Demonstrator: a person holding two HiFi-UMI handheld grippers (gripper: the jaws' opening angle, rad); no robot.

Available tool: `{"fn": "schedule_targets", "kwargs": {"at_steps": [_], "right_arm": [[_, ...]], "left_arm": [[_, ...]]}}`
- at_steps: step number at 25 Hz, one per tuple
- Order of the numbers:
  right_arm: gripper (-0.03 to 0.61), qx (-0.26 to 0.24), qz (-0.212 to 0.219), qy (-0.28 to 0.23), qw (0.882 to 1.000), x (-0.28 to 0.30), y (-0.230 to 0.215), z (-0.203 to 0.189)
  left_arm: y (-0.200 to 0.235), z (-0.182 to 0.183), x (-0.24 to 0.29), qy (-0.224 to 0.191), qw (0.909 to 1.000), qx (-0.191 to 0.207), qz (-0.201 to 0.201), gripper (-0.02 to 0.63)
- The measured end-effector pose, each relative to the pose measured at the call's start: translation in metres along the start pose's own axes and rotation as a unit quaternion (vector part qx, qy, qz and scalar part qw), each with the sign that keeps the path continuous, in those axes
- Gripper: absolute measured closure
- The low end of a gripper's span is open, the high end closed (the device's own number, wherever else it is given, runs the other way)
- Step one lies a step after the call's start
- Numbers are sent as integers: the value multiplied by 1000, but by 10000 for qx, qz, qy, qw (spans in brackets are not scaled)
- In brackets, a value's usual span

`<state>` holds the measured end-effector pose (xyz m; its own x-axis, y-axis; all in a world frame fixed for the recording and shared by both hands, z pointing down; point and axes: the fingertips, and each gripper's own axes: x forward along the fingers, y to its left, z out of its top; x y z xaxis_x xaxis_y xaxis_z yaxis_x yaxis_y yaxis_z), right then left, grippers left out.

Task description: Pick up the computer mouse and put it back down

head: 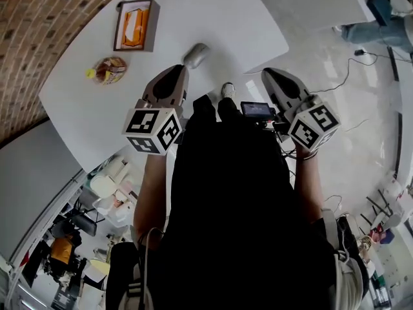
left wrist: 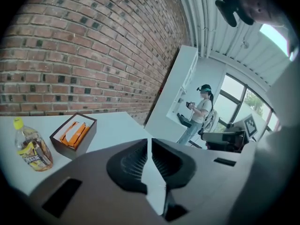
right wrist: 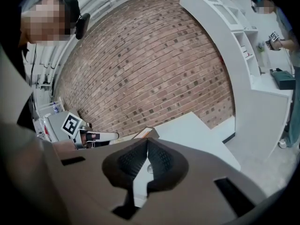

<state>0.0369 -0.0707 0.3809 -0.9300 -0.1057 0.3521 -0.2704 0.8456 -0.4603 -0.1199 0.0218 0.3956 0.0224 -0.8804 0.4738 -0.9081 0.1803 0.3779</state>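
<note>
Worktop: white slab (head: 213, 11) running along a brick wall, mostly bare, its near corner jutting toward the person's right side.
Left tongs: raised over the near edge of the worktop (head: 179, 71), jaws together, nothing between them.
Right tongs: held off the worktop's corner, over the floor (head: 271, 76), jaws likewise together and empty.
Box: dark tray with orange contents (head: 135, 25), far left of the worktop, near the wall.
Bottle: small, yellow-capped (head: 109, 70), lying just in front of the box.
Mouse: grey computer mouse (head: 195, 55) resting on the worktop just beyond the tip of the left tongs, in no grip.
Progress: the mouse is down and both tongs are clear of it. This looks like either the start or the finish, and I cannot tell which. If the lift is still to come, all of it remains.
Room to move: open surface all around the mouse, with the box and bottle well apart to the left. The near edge is close, so a careless nudge could send the mouse over it.
</note>
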Motion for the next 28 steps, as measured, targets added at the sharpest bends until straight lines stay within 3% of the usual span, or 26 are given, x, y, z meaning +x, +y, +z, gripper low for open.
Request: {"fn": "schedule_targets", "kwargs": {"at_steps": [4, 15, 28], "right_arm": [[560, -146, 301, 55, 9994, 17, 16, 3], [561, -710, 993, 266, 9922, 41, 51, 14], [561, -745, 912, 224, 9928, 47, 48, 23]], "left_arm": [[-9, -2, -7, -79, 9997, -121, -193, 598], [-23, 3, -16, -222, 9981, -161, -549, 598], [-23, 4, -8, -111, 9969, 18, -781, 598]]}}
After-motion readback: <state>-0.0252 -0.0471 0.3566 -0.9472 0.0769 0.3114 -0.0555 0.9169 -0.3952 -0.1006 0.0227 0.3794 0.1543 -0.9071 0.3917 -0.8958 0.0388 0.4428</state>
